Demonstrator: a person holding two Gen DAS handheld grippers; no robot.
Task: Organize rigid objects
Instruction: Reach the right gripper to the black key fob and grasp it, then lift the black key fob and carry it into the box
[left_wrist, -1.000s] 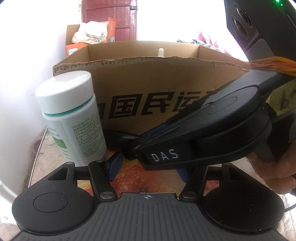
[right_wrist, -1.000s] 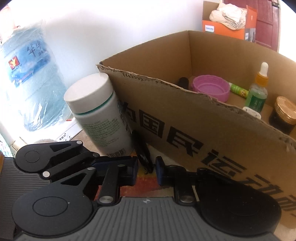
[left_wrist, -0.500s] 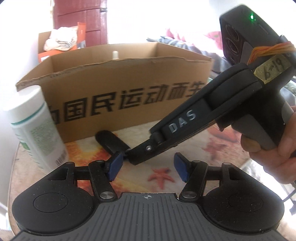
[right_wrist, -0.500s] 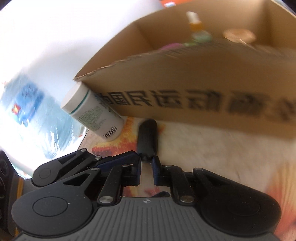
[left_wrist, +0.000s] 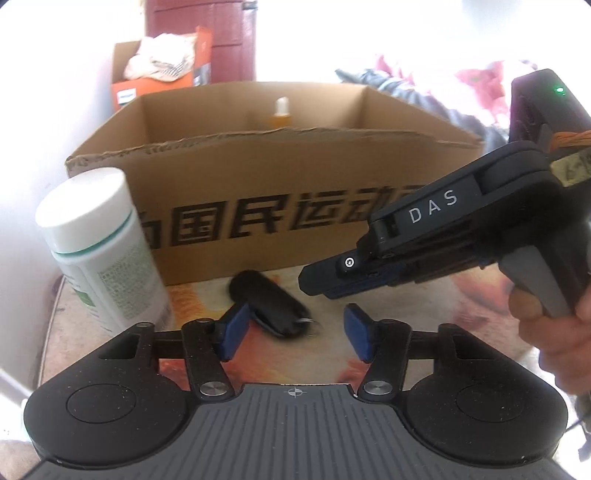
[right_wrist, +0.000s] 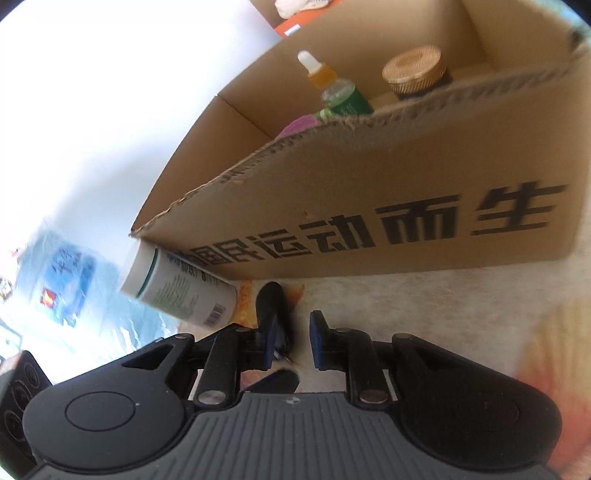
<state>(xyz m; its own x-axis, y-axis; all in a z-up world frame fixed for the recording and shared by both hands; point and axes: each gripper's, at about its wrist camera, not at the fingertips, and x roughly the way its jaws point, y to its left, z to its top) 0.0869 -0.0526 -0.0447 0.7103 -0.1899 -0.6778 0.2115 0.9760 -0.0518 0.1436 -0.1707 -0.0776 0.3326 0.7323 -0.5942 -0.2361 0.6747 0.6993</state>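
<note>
A small black fob-like object (left_wrist: 266, 302) lies on the patterned table just in front of the cardboard box (left_wrist: 295, 206). My left gripper (left_wrist: 295, 334) is low behind it. Its jaws are closing; the object sits by the left pad and neither pad presses on it. My right gripper (left_wrist: 317, 282), held by a hand, hovers just right of and above the object. In the right wrist view, my right gripper (right_wrist: 295, 339) has a narrow gap that is opening, and the black object (right_wrist: 271, 299) shows beside its left pad. A white bottle (left_wrist: 99, 251) stands left of the box.
Inside the box stand a dropper bottle (right_wrist: 332, 88), a gold-lidded jar (right_wrist: 413, 70) and a pink item (right_wrist: 303, 123). An orange carton (left_wrist: 159, 74) with cloth sits behind. A large blue water jug (right_wrist: 62, 280) stands at the left. A wall is close on the left.
The right gripper rolled, drew the black object away from the box, let go and backed off to the right. The left jaws narrowed a little.
</note>
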